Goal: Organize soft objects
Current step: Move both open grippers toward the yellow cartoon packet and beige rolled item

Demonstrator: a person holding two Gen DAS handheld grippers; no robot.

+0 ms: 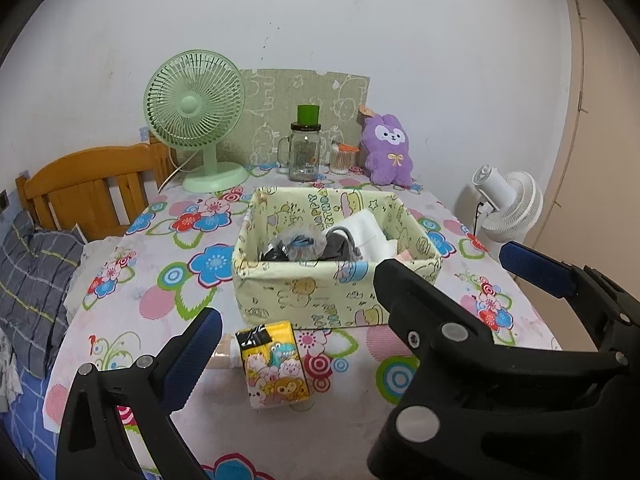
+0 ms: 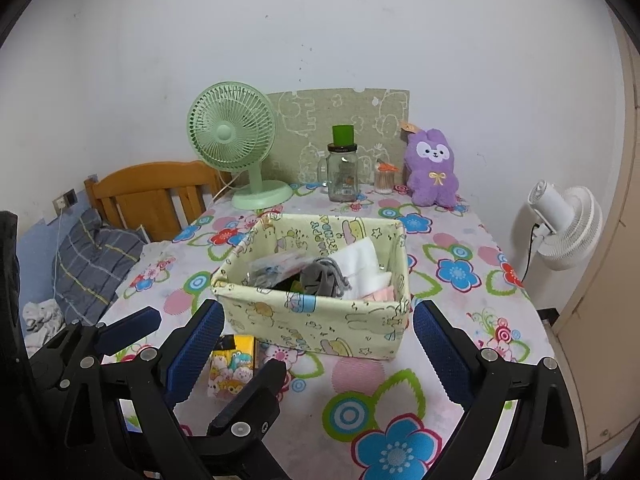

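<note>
Your left hand-held gripper [image 1: 332,292] hung wide open, empty; your right hand-held gripper [image 2: 316,344] likewise spread, empty. Tissue pack [image 1: 274,364] lay on bench [image 1: 420,376] just ahead of left fingers, between them, close before fabric basket [image 1: 320,296]. Pack's long axis ran roughly away from you, black-taped end toward basket. Risk, as judged: soft pack could buckle or squirt sideways under narrow pinch; right fingers sat near, could collide with left.
</note>
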